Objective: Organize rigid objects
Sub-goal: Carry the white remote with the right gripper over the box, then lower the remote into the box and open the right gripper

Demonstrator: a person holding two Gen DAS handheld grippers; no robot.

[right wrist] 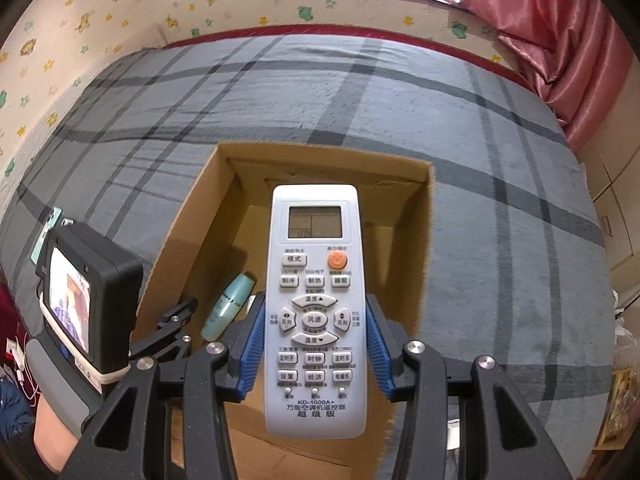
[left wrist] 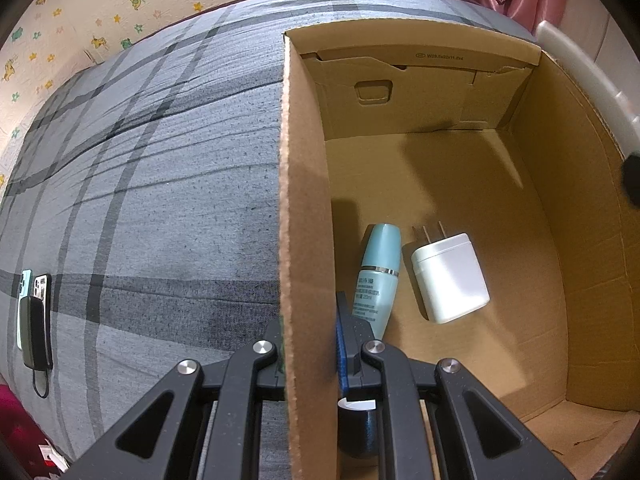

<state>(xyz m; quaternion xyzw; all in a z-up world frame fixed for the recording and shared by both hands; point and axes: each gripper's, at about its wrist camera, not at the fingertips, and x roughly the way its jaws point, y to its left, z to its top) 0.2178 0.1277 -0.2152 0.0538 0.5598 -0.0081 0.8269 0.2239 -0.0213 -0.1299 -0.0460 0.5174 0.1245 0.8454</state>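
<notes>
An open cardboard box point(left wrist: 560, 240) point(right wrist: 188, 216) stands on a bed with a grey plaid cover. On its floor lie a teal bottle point(left wrist: 378, 276) point(right wrist: 228, 308) and a white wall charger point(left wrist: 450, 278). My left gripper point(left wrist: 310, 344) is shut on the box's left wall, one finger outside and the blue pad inside. My right gripper point(right wrist: 316, 344) is shut on a white air-conditioner remote point(right wrist: 316, 304), held by its sides with the buttons facing the camera, hanging over the box opening. The left gripper's body with its small screen point(right wrist: 80, 304) shows at the left of the right wrist view.
Two phones and a dark power bank with a cable point(left wrist: 34, 316) lie on the bed cover point(left wrist: 160, 184) far left. A pink curtain point(right wrist: 560, 32) hangs at the right, and a stickered wall point(right wrist: 120, 12) runs behind the bed. A white container edge point(left wrist: 592, 88) sits beyond the box.
</notes>
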